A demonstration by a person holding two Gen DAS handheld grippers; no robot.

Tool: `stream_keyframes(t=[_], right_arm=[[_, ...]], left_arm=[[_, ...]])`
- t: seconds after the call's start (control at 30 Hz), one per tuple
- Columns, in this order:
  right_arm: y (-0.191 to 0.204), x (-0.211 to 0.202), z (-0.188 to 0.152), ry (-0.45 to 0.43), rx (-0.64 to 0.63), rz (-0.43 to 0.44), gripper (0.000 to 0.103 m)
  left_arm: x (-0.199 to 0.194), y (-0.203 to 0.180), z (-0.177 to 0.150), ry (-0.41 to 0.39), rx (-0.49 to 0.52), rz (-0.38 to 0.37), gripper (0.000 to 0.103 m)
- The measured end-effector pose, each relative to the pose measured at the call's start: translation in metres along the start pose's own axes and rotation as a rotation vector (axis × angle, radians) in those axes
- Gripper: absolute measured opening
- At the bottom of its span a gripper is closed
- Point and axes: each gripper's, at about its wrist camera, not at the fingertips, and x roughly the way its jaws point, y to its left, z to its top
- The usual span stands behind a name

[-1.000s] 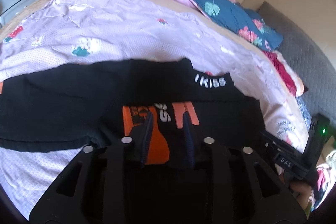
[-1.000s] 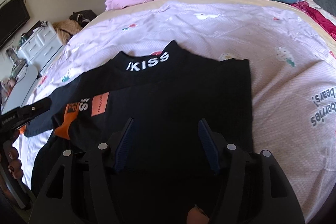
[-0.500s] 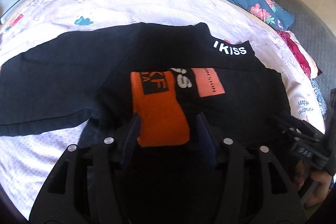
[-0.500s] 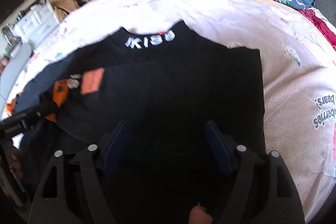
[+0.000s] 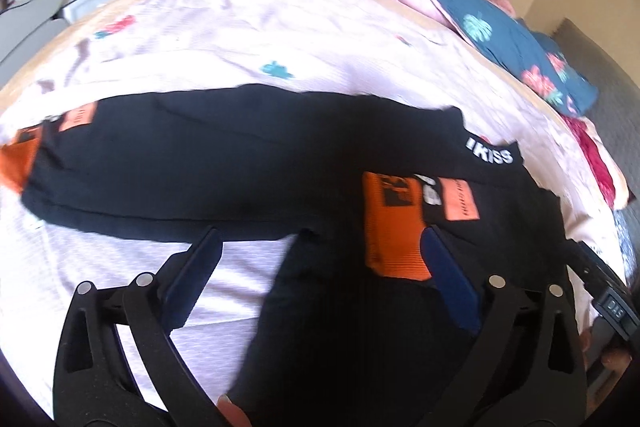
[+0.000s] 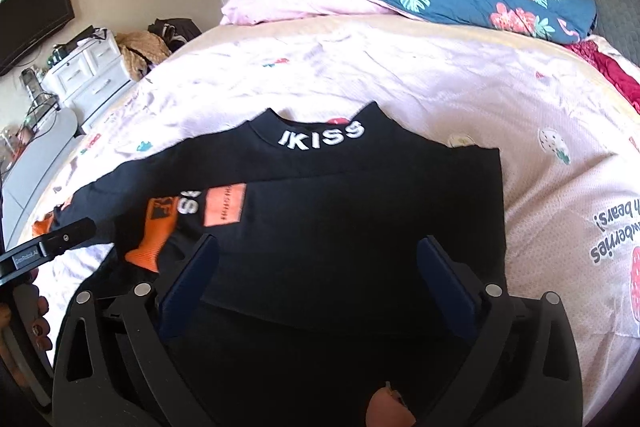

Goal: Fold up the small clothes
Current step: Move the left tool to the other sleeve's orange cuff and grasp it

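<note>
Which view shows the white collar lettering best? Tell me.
The right wrist view: the collar lettering sits central, large and sharp on the black shirt. In the left wrist view the lettering is small, slanted, off to the right and slightly blurred.

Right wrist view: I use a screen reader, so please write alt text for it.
A black top with white lettering on its collar lies on a pink bedsheet, one orange-cuffed sleeve folded across its front. The right claw hovers over it, jaws opening, holding nothing.
</note>
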Motion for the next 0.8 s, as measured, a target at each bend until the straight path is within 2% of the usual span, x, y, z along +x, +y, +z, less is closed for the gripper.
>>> stream_keyframes(t=[0.23,0.47,0.73,0.8], right_arm=[[0.029,-0.002,0.001,-0.017,-0.038,0.034,0.099],[0.076,0.0,-0.003,-0.02,-0.133,0.075,0.099],[0.128,0.005,-0.009,-0.008,-0.218,0.119,0.099],[0.141,0.007,-0.009,-0.006,-0.236,0.129,0.099]], left_arm=[[-0.009,0.036,0.0,-0.023,-0.117,0.075,0.094],[-0.019,0.066,0.007,-0.063,-0.189,0.16,0.094],[-0.031,0.109,0.012,-0.099,-0.293,0.215,0.094],[-0.031,0.12,0.014,-0.108,-0.309,0.253,0.094]])
